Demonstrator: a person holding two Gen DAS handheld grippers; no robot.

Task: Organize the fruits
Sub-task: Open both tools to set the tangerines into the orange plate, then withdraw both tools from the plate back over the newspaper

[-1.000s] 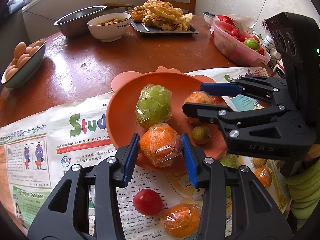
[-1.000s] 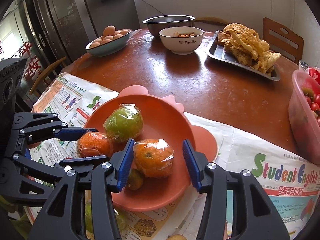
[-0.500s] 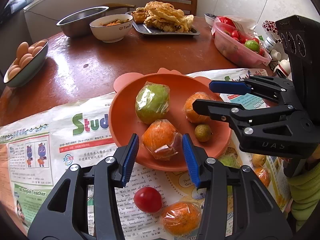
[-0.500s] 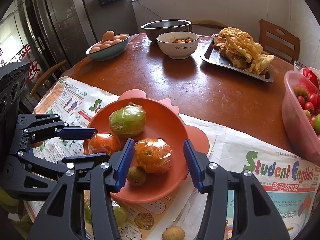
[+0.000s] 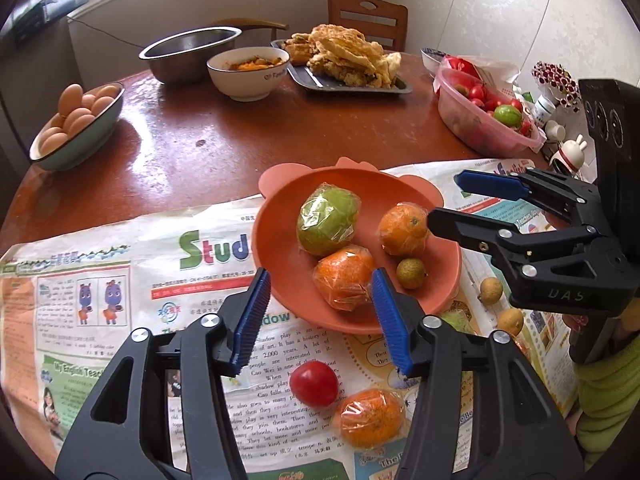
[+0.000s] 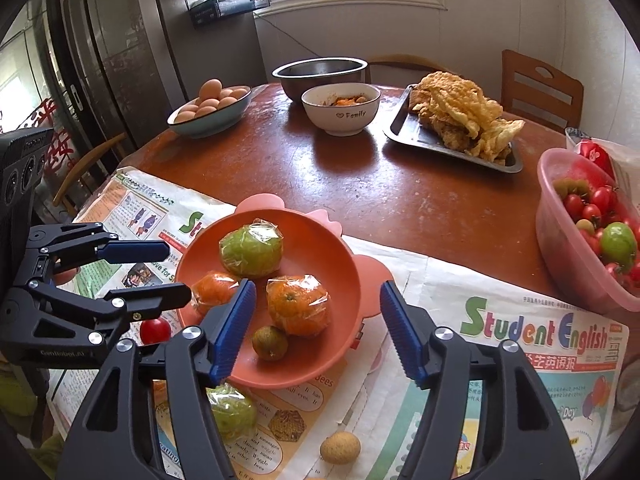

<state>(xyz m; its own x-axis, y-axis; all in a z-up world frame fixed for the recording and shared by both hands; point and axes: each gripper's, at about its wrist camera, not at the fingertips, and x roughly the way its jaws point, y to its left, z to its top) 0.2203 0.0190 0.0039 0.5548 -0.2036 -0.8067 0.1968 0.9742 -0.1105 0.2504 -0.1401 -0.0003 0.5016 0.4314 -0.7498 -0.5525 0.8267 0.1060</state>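
Fruits are partly gathered: four pieces lie in the orange plate (image 5: 276, 236), and several wait on the newspaper (image 5: 120, 280) covering the near edge of the worktop (image 5: 200, 152).

Going left to right in the left wrist view, the left hand-held gripper (image 5: 320, 316) hangs over the near rim of the plate. Its jaws are opening and grip nothing; the wrapped orange (image 5: 344, 276) that shows between them rests in the plate, clear of both pads. Just beyond it sits the wrapped green fruit (image 5: 328, 220), and to the right of that a second wrapped orange (image 5: 404, 228) and a small brown fruit (image 5: 411, 273), all in the plate. Below the left hand-held gripper, on the newspaper, lie a red tomato (image 5: 314, 384) and another wrapped orange (image 5: 370, 418), both still to be collected.

The right hand-held gripper (image 6: 318, 328) hovers over the right side of the plate, its jaws also opening and empty. Under and beside it, off the plate, remain a wrapped green fruit (image 6: 232, 412) and a small tan fruit (image 6: 340, 447); two more small tan fruits (image 5: 490, 291) lie on the paper right of the plate.

So, by my judgement, the work is roughly half done: four pieces are placed and at least six are left.
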